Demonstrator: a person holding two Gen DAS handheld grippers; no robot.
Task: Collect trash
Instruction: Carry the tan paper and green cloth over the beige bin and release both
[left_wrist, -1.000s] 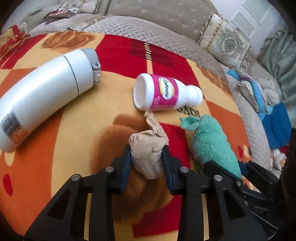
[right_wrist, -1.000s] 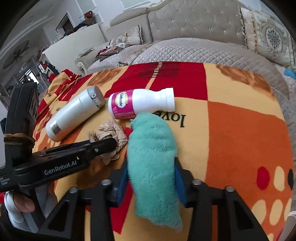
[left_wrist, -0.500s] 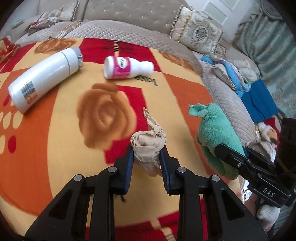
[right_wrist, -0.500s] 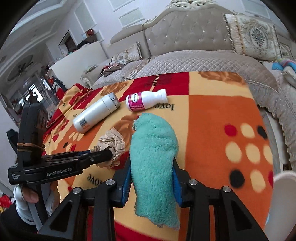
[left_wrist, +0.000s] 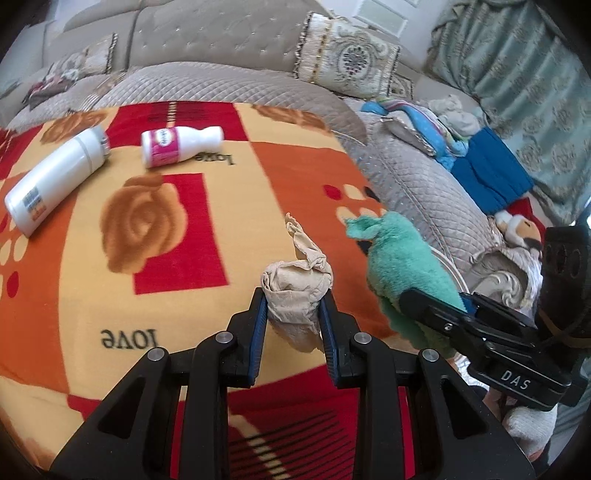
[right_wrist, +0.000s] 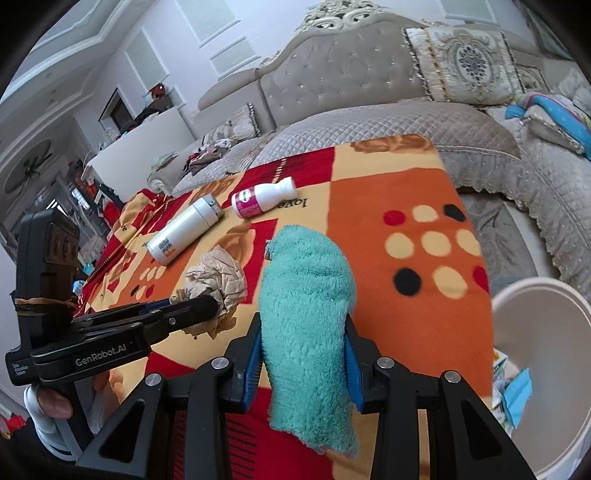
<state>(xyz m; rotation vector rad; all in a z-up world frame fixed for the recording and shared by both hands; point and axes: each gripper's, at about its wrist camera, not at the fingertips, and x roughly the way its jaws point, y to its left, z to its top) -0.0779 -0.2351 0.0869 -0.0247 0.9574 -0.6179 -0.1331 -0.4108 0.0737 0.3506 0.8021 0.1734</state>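
Note:
My left gripper is shut on a crumpled beige wad, held above the patterned blanket. Beside it on the right, my right gripper is shut on a fluffy teal cloth that hangs down between the blue pads. Each view shows the other tool: the teal cloth at the right of the left wrist view, the beige wad at the left of the right wrist view. A white flask and a white bottle with a pink label lie on the blanket far behind.
A white round bin rim shows at the lower right, off the blanket's edge. A quilted grey sofa with cushions runs behind. Blue and mixed clothes are piled on the right sofa seat. A gloved hand holds the left tool.
Both grippers have lifted and pulled back from the flask and bottle towards the blanket's near right edge, each keeping its load. The white bin rim has come into the right wrist view.

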